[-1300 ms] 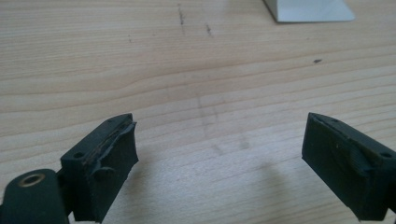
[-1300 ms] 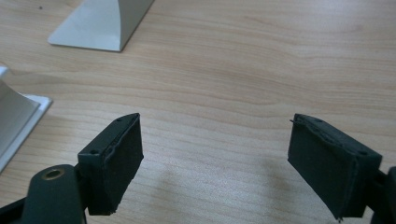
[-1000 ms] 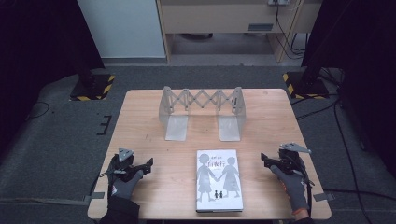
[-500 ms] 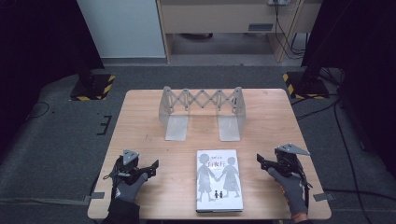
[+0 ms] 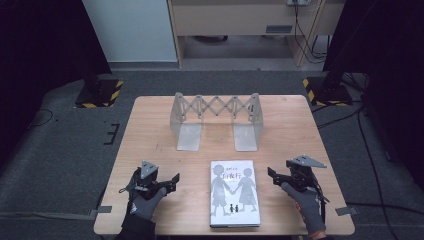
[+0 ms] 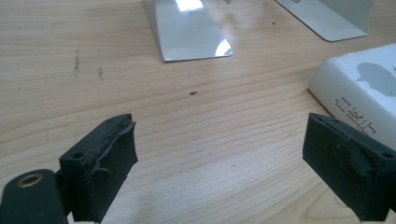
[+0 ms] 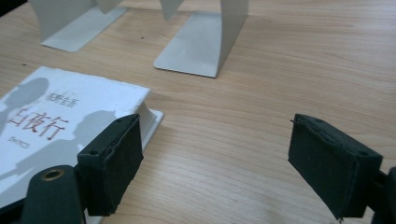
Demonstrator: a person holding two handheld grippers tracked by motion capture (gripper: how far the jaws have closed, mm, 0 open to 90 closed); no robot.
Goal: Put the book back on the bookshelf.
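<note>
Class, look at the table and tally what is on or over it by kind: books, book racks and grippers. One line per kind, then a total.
Book: 1
Rack: 1
Grippers: 2, the left gripper and the right gripper, both with jaws open
Total: 4

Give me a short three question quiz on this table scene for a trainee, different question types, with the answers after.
1. True or false: the book lies flat between the left gripper and the right gripper.
2. Which stands beyond the book: A) a bowl, B) a folding metal book stand, C) a lamp?
3. Fill in: both grippers are ___ and hold nothing.

Key: 1 true; 2 B; 3 open.
</note>
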